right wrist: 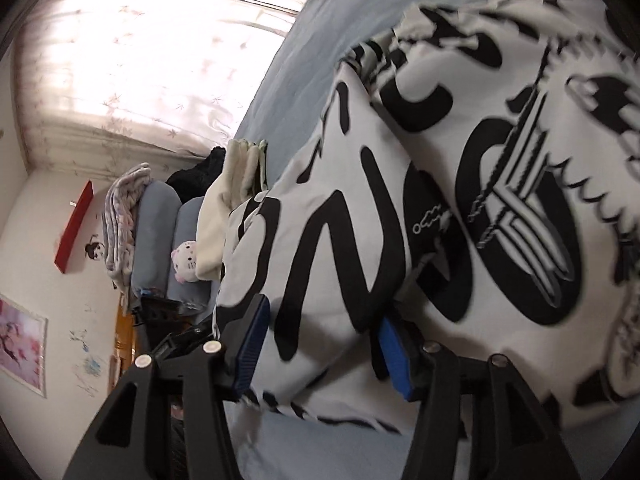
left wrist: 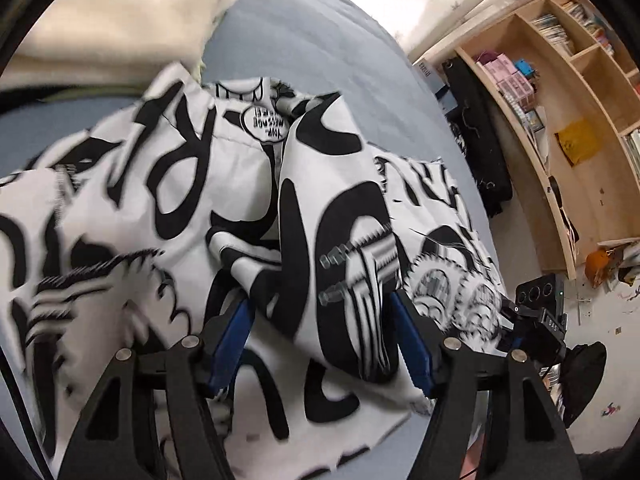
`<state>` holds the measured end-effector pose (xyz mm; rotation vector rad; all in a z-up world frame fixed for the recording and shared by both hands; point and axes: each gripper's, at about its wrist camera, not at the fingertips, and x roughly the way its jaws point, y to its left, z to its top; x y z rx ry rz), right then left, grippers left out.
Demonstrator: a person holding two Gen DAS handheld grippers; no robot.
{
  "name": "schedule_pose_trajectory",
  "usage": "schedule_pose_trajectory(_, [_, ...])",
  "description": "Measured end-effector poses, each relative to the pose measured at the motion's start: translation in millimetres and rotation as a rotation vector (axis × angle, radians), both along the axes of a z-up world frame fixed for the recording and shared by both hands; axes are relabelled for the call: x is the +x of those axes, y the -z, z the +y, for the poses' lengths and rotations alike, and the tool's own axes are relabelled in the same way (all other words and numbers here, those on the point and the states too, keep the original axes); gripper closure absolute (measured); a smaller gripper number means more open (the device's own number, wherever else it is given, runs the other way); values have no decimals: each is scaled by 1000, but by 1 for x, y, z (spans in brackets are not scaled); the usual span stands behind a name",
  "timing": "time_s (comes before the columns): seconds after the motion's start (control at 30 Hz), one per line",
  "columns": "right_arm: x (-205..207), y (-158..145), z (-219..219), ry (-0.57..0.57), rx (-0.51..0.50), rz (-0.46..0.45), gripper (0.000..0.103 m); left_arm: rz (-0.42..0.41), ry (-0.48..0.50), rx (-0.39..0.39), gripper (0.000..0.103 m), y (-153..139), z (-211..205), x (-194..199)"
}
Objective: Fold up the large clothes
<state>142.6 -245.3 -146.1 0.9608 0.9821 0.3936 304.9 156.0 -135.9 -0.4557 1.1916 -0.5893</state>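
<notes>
A: Left claw (left wrist: 320,320): jaws wide apart, a raised fold of the shirt (left wrist: 224,216) bunched between the blue pads (left wrist: 230,340). Cloth touches the left pad; whether it is pinched, can't tell.

B: Right claw (right wrist: 320,328): also spread wide, a ridge of the shirt (right wrist: 440,184) standing between its pads (right wrist: 394,354). The right pad is partly tucked under cloth. No firm grip that I can see.

A: Shirt lies rumpled on the bed (left wrist: 304,40). White fabric, heavy black lettering, printed gears and bolts; thin, soft, creased into humps.

B: Edges: the shirt's near hem sits close to the bed's near edge below the right claw. Bare blue sheet beyond it, toward the curtain (right wrist: 132,60).

A: From the left view, open sheet runs past the shirt. Cream blanket (left wrist: 120,16) at the far corner, touching the shirt's far edge. Wooden shelf (left wrist: 560,92) stands well apart, across the floor.

B: Pillows (right wrist: 160,236) and a plush cat (right wrist: 185,266) are stacked at the bed's end, clear of the shirt.
</notes>
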Motion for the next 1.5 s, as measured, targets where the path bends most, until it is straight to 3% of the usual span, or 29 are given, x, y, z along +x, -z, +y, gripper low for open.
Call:
schedule_pose_trajectory(0.1, [7,-1,1,31,-15,-42,53,32,4,-11,38,15,-13,10])
schedule_pose_trajectory(0.13, [9,-5,2,30,-53,-56,71,27,-1,-7,45,20,-21,15])
schedule_pose_trajectory(0.17, [14,-14,5,16,-119,-76,97,0,-10,15,72,17,-25,14])
schedule_pose_trajectory(0.2, [20,-23,7,-9,-172,-96,99,-21,-23,58,94,13,-29,14])
schedule_pose_trajectory(0.3, [28,-62,9,-40,-247,-219,99,-90,-81,84,98,-5,-39,5])
schedule_pose_trajectory(0.4, [24,-107,12,-63,-392,-365,100,-193,-92,80,98,-30,-45,-15])
schedule_pose_trajectory(0.47, [24,-110,10,-69,-469,-356,100,-233,-94,103,98,-34,-52,-32])
schedule_pose_trajectory(0.53, [26,-88,3,-80,-508,-251,100,-213,-87,144,98,-22,-59,-45])
schedule_pose_trajectory(0.63, [23,-24,5,-114,-579,-31,97,-116,-76,223,98,21,-69,-57])
schedule_pose_trajectory(0.67, [19,-15,6,-117,-587,-11,94,-110,-81,228,97,30,-69,-61])
schedule_pose_trajectory(0.73, [8,-14,14,-94,-627,-35,88,-119,-99,222,95,29,-68,-63])
schedule_pose_trajectory(0.87, [1,-42,34,-63,-764,-48,82,-116,-139,287,75,11,-66,-65])
schedule_pose_trajectory(1.03, [-23,-81,53,24,-849,-192,82,-260,-234,422,71,-31,-59,-93])
schedule_pose_trajectory(1.1, [-30,-92,61,14,-816,-268,82,-303,-249,416,71,-44,-60,-102])
schedule_pose_trajectory(1.23, [-24,-91,96,-96,-678,-345,82,-347,-198,318,71,-59,-88,-113])
schedule_pose_trajectory(1.3, [-17,-77,116,-171,-648,-327,82,-354,-141,296,71,-54,-108,-114])
schedule_pose_trajectory(1.4, [-9,-47,129,-226,-751,-288,83,-315,-84,326,71,-30,-135,-108])
schedule_pose_trajectory(1.5, [-2,-22,121,-202,-863,-274,101,-248,-97,425,71,11,-140,-100])
